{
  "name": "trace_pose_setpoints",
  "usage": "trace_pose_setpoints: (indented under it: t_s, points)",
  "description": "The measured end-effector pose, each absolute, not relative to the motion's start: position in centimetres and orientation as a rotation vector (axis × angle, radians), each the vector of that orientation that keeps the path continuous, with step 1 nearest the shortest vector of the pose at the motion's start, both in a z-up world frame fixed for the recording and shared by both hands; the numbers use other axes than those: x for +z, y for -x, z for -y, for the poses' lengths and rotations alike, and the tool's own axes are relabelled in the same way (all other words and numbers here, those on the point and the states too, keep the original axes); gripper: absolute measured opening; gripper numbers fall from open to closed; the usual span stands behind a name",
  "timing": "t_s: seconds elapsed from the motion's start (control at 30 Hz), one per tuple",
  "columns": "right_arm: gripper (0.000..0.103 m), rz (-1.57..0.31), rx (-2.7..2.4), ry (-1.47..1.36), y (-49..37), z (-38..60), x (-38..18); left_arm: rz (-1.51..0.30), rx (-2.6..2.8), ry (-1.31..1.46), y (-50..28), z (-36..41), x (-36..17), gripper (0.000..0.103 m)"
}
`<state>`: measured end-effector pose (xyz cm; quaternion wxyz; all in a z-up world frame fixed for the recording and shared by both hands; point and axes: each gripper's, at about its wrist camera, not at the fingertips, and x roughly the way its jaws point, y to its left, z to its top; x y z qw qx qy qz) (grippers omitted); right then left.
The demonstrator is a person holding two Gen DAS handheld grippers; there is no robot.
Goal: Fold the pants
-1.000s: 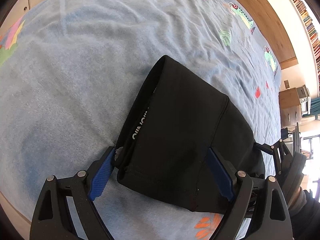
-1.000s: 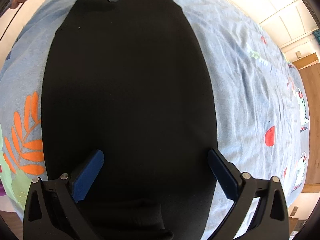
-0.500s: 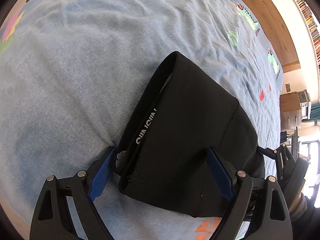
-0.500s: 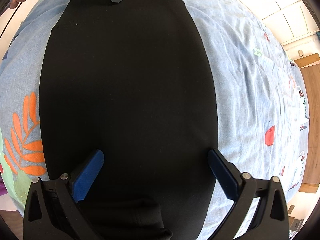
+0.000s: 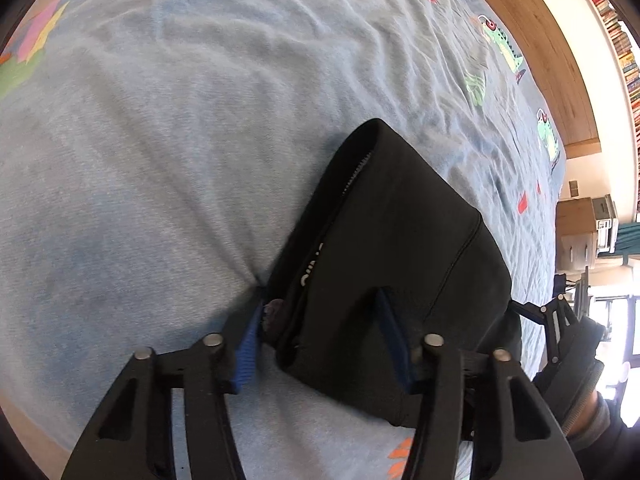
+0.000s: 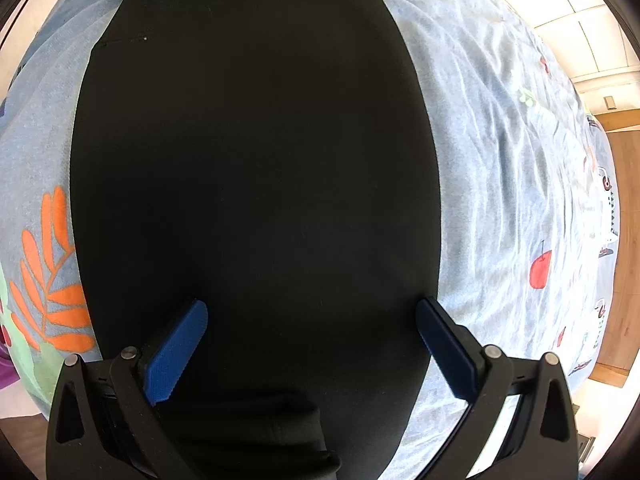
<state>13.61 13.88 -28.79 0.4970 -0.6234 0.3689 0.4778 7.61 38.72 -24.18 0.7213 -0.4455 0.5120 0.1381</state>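
Note:
Black pants [image 5: 392, 240] lie folded lengthwise on a light blue bedsheet [image 5: 160, 140]. The waistband end, with white lettering, shows in the left wrist view. My left gripper [image 5: 320, 300] is closing its jaws on the waistband corner: one blue pad [image 5: 250, 344] bears on the band's edge and the other sinks into the cloth on top. In the right wrist view the pants [image 6: 256, 160] fill the middle. My right gripper [image 6: 311, 304] hangs over them, wide open with nothing gripped. Its black frame [image 5: 560, 320] shows at the pants' far end.
The sheet [image 6: 500, 160] carries dinosaur, cherry and orange leaf prints [image 6: 48, 272]. A wooden bed board [image 5: 532, 40] and a bookshelf run along the far side. Cardboard boxes [image 5: 576, 232] stand beyond the bed. Bare sheet spreads left of the pants.
The left jaws have drawn in from wide open onto the waistband corner, bunching the cloth. The right gripper has slid slightly along the pants and stays open.

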Motion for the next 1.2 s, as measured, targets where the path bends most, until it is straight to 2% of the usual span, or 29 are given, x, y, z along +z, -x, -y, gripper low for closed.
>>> trace_pose_setpoints:
  t_s: [0.07, 0.17, 0.33, 0.63, 0.83, 0.9, 0.97, 1.2]
  points:
    - [0.103, -0.89, 1.154, 1.51, -13.7, -14.2, -28.8, -1.128, 0.307, 0.976, -7.4, -38.8, -23.9, 0.034]
    - [0.103, -0.886, 1.151, 1.507, -13.9, -14.6, -29.0, -1.116, 0.314, 0.931, -7.5, -38.5, -22.8, 0.027]
    - [0.103, -0.886, 1.15, 1.506, -13.2, -14.1, -29.0, -1.093, 0.294, 0.901, -7.6, -37.5, -21.8, 0.026]
    - [0.103, -0.882, 1.151, 1.506, -13.1, -14.5, -29.0, -1.121, 0.31, 1.004, -7.3, -37.9, -24.2, 0.027]
    - [0.103, -0.89, 1.154, 1.503, -12.7, -14.1, -28.9, -1.123, 0.284, 0.944, -8.3, -37.0, -24.0, 0.027]
    - [0.103, -0.889, 1.154, 1.504, -12.9, -14.1, -28.9, -1.122, 0.275, 0.928, -8.5, -36.9, -24.2, 0.022]
    - [0.103, -0.89, 1.155, 1.503, -12.9, -14.2, -28.9, -1.096, 0.262, 0.953, -8.3, -37.1, -23.7, 0.012]
    - [0.103, -0.888, 1.157, 1.499, -13.1, -14.6, -29.0, -1.081, 0.243, 0.912, -8.2, -36.0, -20.4, 0.01]
